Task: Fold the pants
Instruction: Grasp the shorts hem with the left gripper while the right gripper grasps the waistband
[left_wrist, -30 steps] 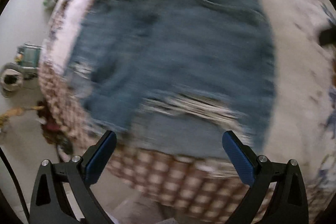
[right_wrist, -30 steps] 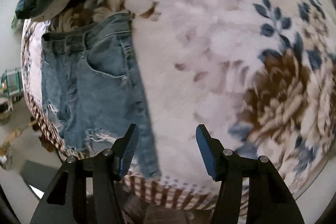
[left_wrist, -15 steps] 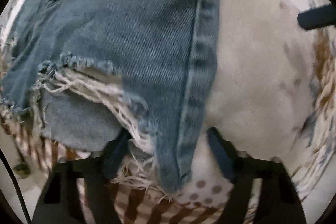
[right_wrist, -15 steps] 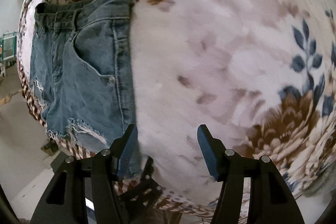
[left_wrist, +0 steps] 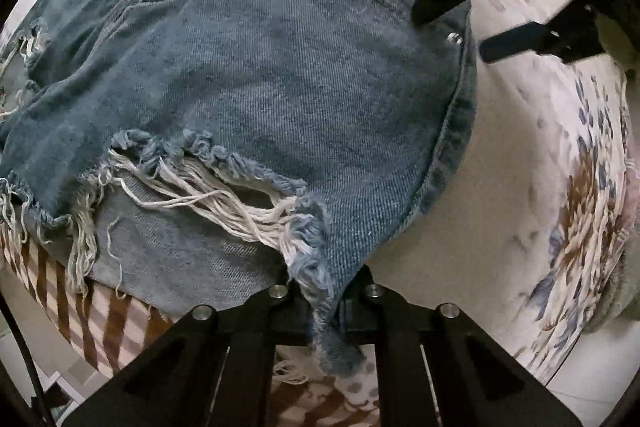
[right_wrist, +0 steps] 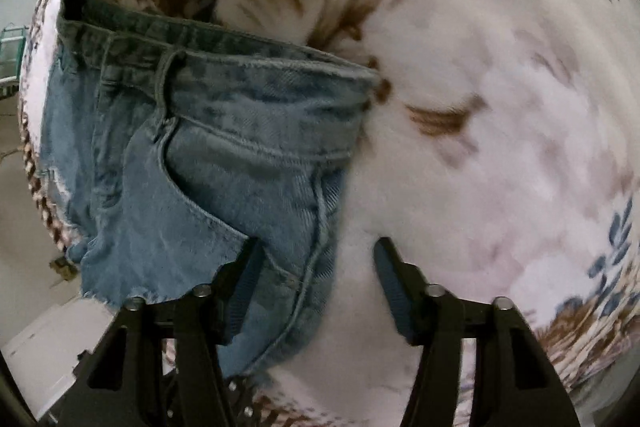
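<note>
Shorts [left_wrist: 280,67] faded blue denim, white frayed threads; blanket [right_wrist: 500,147] cream, brown-and-navy floral; fingers [right_wrist: 390,279] blue-padded.

Right gripper [right_wrist: 316,283] at 6 o'clock, jaws spread wide, nothing pinched. Left blue pad [right_wrist: 246,281] lies over the denim shorts [right_wrist: 208,187]; right pad sits over bare blanket. Shorts fill 8 to 10 o'clock, waistband [right_wrist: 240,87] running toward centre, belt loop and pocket seam visible, frayed hem at 8 o'clock. Floral fleece blanket [right_wrist: 500,131], white with brown and blue flowers, covers 12 to 5 o'clock.
</note>
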{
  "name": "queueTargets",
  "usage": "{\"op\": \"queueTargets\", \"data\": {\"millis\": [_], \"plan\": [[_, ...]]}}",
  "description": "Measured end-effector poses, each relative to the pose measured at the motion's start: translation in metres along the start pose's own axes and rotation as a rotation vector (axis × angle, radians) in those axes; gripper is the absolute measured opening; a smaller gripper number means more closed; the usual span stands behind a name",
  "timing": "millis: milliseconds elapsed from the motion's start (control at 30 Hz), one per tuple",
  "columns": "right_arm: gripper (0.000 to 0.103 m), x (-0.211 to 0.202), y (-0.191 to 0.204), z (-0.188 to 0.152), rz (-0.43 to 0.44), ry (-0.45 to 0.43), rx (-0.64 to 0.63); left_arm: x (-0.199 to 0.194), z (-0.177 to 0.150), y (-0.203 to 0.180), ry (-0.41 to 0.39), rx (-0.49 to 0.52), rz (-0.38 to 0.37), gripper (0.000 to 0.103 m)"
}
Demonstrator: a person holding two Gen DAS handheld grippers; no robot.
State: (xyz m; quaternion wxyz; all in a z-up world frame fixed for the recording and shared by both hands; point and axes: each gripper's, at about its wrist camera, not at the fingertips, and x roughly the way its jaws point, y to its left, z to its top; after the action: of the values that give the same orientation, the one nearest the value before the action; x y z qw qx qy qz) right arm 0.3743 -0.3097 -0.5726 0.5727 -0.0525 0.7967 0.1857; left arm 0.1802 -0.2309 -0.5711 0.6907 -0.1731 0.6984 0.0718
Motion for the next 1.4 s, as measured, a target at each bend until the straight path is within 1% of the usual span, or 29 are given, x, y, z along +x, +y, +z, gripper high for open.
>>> {"op": "queueTargets", "data": {"millis": [33, 67, 133, 167, 233, 333, 400, 533, 600, 633, 667, 700, 767, 800, 867, 900, 967, 1000, 1100, 1133, 1200, 1267, 1300, 1400], "plan": [[0.021, -0.001, 0.001, 0.001, -0.011, -0.012, -0.002, -0.005, -0.002, -0.003, -0.002, 0.002, 0.000, 0.005], [0.018, -0.002, 0.003, 0.001, -0.014, -0.019, -0.004, -0.008, -0.005, -0.014, -0.007, 0.003, 0.002, 0.005], [0.010, -0.007, 0.007, -0.001, -0.034, -0.037, -0.006, -0.015, -0.006, -0.011, -0.013, -0.002, -0.002, 0.005], [0.009, -0.011, 0.011, -0.003, -0.044, -0.054, -0.007, -0.014, -0.006, -0.017, -0.021, -0.001, 0.001, 0.005], [0.008, -0.019, 0.017, -0.007, -0.067, -0.080, -0.017, -0.027, -0.009, -0.026, -0.033, -0.002, 0.003, 0.005], [0.007, -0.036, 0.024, -0.014, -0.075, -0.110, -0.008, -0.050, 0.000, -0.015, -0.046, -0.005, -0.002, 0.005], [0.007, -0.047, 0.028, -0.017, -0.063, -0.121, 0.006, -0.069, 0.003, -0.012, -0.058, -0.005, 0.001, 0.005], [0.007, -0.082, 0.042, -0.021, -0.061, -0.137, 0.011, -0.125, 0.012, 0.004, -0.091, -0.005, 0.004, 0.005], [0.007, -0.100, 0.052, -0.018, -0.058, -0.147, 0.004, -0.150, 0.015, 0.017, -0.107, -0.012, 0.009, 0.005], [0.007, -0.113, 0.062, -0.017, -0.062, -0.154, -0.006, -0.169, 0.019, 0.025, -0.122, -0.017, 0.008, 0.005], [0.007, -0.122, 0.059, -0.016, -0.060, -0.158, -0.013, -0.180, 0.022, 0.033, -0.131, -0.020, 0.015, 0.005], [0.006, -0.129, 0.069, -0.016, -0.059, -0.164, -0.020, -0.190, 0.026, 0.047, -0.143, -0.026, 0.021, 0.005], [0.006, -0.146, 0.093, -0.014, -0.060, -0.176, -0.035, -0.224, 0.037, 0.070, -0.166, -0.042, 0.031, 0.005], [0.006, -0.156, 0.107, -0.012, -0.062, -0.185, -0.040, -0.229, 0.042, 0.087, -0.175, -0.046, 0.033, 0.005], [0.006, -0.166, 0.136, -0.004, -0.063, -0.197, -0.049, -0.253, 0.057, 0.115, -0.189, -0.056, 0.040, 0.005], [0.006, -0.162, 0.155, -0.001, -0.065, -0.202, -0.052, -0.247, 0.073, 0.126, -0.194, -0.059, 0.043, 0.005], [0.006, -0.170, 0.181, 0.012, -0.074, -0.208, -0.062, -0.253, 0.085, 0.153, -0.206, -0.065, 0.052, 0.005], [0.006, -0.167, 0.194, 0.015, -0.077, -0.210, -0.066, -0.256, 0.091, 0.165, -0.208, -0.066, 0.052, 0.005], [0.006, -0.165, 0.230, 0.039, -0.091, -0.203, -0.079, -0.251, 0.110, 0.191, -0.219, -0.071, 0.068, 0.005], [0.006, -0.162, 0.242, 0.047, -0.096, -0.199, -0.083, -0.254, 0.118, 0.209, -0.216, -0.081, 0.066, 0.005], [0.006, -0.155, 0.267, 0.066, -0.104, -0.190, -0.095, -0.238, 0.125, 0.215, -0.206, -0.097, 0.065, 0.005], [0.006, -0.147, 0.286, 0.084, -0.110, -0.182, -0.108, -0.231, 0.137, 0.242, -0.189, -0.118, 0.062, 0.005], [0.006, -0.141, 0.297, 0.094, -0.116, -0.173, -0.120, -0.218, 0.142, 0.241, -0.181, -0.127, 0.065, 0.005], [0.006, -0.117, 0.330, 0.123, -0.149, -0.136, -0.154, -0.199, 0.157, 0.270, -0.149, -0.156, 0.065, 0.005]]}}
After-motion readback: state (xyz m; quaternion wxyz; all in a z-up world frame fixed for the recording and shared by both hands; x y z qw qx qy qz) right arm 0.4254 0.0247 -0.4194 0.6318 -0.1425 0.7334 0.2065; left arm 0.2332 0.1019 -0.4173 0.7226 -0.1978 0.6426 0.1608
